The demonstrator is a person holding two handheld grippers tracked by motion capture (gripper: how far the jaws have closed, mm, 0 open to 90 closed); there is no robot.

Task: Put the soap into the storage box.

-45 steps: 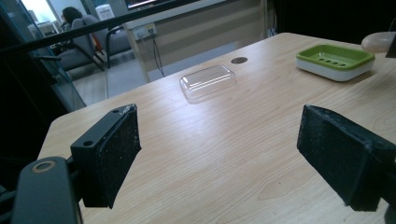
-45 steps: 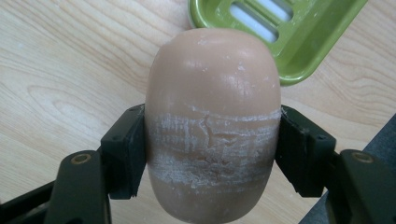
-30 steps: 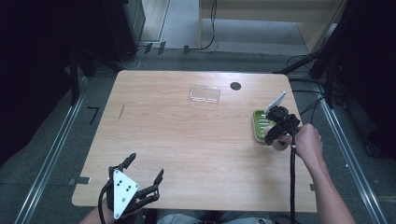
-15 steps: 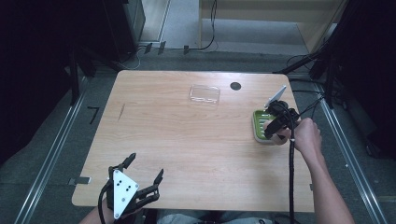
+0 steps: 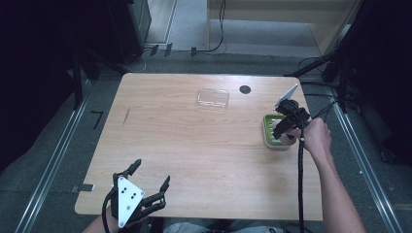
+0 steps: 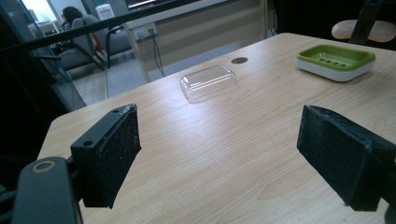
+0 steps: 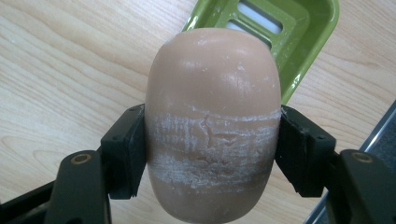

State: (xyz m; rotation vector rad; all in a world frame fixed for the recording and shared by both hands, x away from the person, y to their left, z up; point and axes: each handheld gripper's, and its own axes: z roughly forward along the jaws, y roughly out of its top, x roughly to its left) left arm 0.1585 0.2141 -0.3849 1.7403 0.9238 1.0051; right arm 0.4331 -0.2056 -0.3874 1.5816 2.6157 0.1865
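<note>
Beige soap bar (image 7: 212,126) sits clamped in my right claw (image 7: 212,154) above the green soap dish (image 7: 285,42); my left claw (image 6: 233,158) gapes empty over the surface (image 5: 194,145)

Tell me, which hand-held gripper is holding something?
The right hand-held gripper, beside the green soap dish. Its jaws squeeze a tan soap bar. The left hand-held gripper is open, with nothing between its jaws.

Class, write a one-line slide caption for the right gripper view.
Right hand-held gripper clamps a tan soap bar above the green soap dish.

Wooden table (image 5: 194,145), grey floor (image 5: 48,145) (metal rails), dark surroundings.
</note>
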